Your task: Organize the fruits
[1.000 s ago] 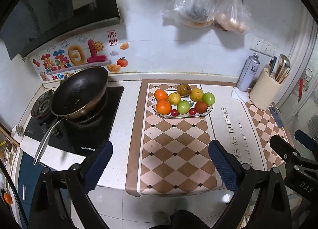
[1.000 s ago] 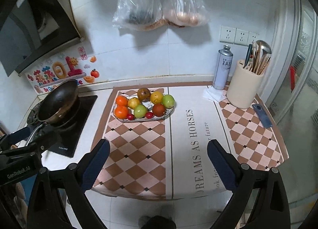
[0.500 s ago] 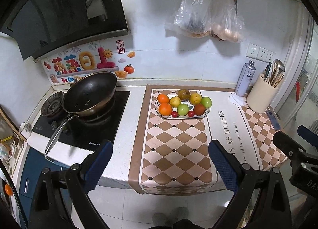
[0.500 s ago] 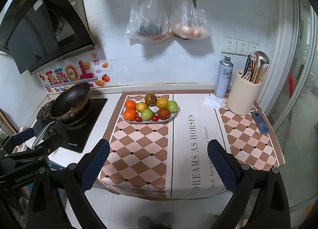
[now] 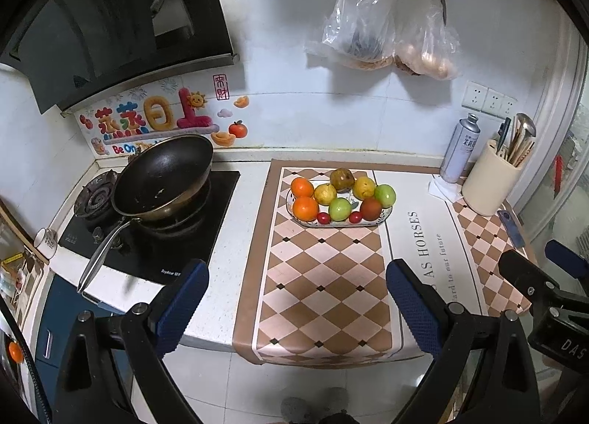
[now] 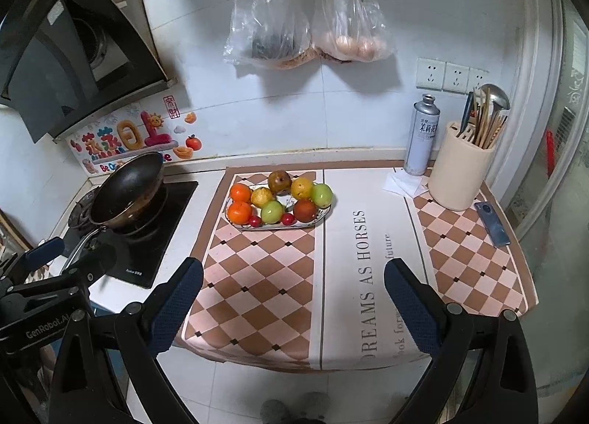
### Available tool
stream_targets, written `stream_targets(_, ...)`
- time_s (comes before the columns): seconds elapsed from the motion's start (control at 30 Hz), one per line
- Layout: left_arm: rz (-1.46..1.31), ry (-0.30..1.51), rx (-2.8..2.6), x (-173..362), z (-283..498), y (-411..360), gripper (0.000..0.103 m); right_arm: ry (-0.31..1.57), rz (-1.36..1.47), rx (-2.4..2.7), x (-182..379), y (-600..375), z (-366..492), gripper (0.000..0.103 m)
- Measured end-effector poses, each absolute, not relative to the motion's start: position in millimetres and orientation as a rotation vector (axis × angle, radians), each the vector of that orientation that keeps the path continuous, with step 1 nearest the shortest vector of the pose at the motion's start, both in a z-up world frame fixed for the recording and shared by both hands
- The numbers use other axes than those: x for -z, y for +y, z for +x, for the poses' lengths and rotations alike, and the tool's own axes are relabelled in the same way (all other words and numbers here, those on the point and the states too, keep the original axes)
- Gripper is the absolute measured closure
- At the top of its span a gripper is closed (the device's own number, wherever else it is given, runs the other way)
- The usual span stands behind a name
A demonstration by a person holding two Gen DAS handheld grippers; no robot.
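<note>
We see a white stone tabletop (image 5: 235,225) under a checkered mat (image 6: 265,269). Toward its back edge, an oval patterned plate (image 6: 320,216) holds round, glossy fruits (image 5: 340,208). A dark, curved metal pan (image 5: 165,177) sits left. Our left hand-held gripper (image 5: 296,308) and right hand-held gripper (image 6: 292,304) hover released, rubbery blue pads spread wide, empty.

Home kitchen: gas stove (image 5: 96,197), pan (image 5: 165,177), range hood (image 5: 110,18), utensil crock (image 5: 486,184).
</note>
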State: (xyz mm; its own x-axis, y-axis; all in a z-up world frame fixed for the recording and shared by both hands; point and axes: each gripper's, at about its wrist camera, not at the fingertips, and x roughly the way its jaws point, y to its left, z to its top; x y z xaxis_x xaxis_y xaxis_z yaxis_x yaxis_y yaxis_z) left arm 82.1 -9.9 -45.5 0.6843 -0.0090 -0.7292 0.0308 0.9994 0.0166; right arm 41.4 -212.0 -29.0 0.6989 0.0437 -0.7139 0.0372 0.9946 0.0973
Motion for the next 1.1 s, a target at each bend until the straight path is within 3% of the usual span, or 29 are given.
stream_targets(0.5, 0.047, 0.908, -0.006, 85, 151, -10, 0.004, 0.884, 0.089, 0.046, 72, -217, 120, 0.002)
stream_targets(1.1, 0.043, 0.917, 0.005, 90, 167, -12, 0.003, 0.898, 0.069, 0.051, 80, -216, 136, 0.002)
